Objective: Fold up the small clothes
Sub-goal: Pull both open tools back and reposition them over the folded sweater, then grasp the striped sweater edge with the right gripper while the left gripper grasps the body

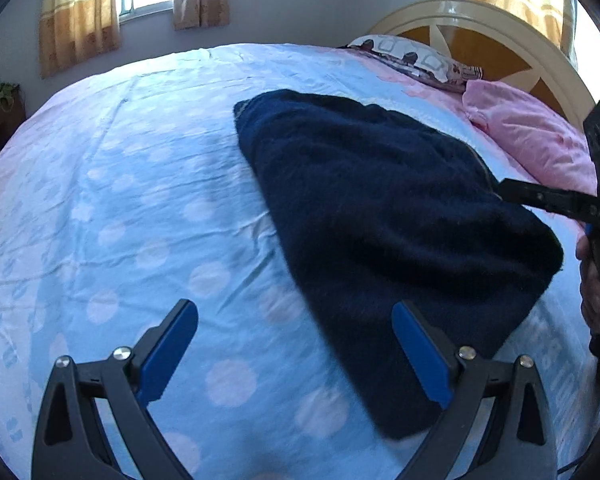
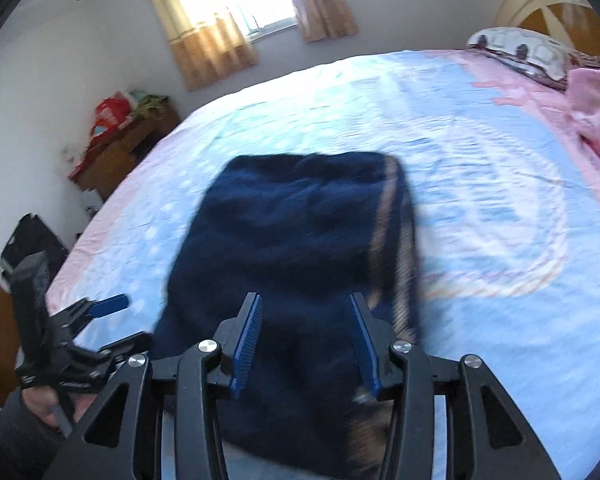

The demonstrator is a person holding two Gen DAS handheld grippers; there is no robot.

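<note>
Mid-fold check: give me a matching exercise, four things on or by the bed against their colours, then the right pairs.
Things:
1. folded garment
2. bedsheet
3. crumpled cloth by the headboard
4. gripper pads

Colours:
A. pink
B. bright blue
C. dark navy
D. light blue with pale dots

Pairs: 1-C, 2-D, 3-A, 4-B

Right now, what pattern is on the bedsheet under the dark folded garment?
Light blue bedsheet with pale pink polka dots, clearest in the left wrist view.
</note>
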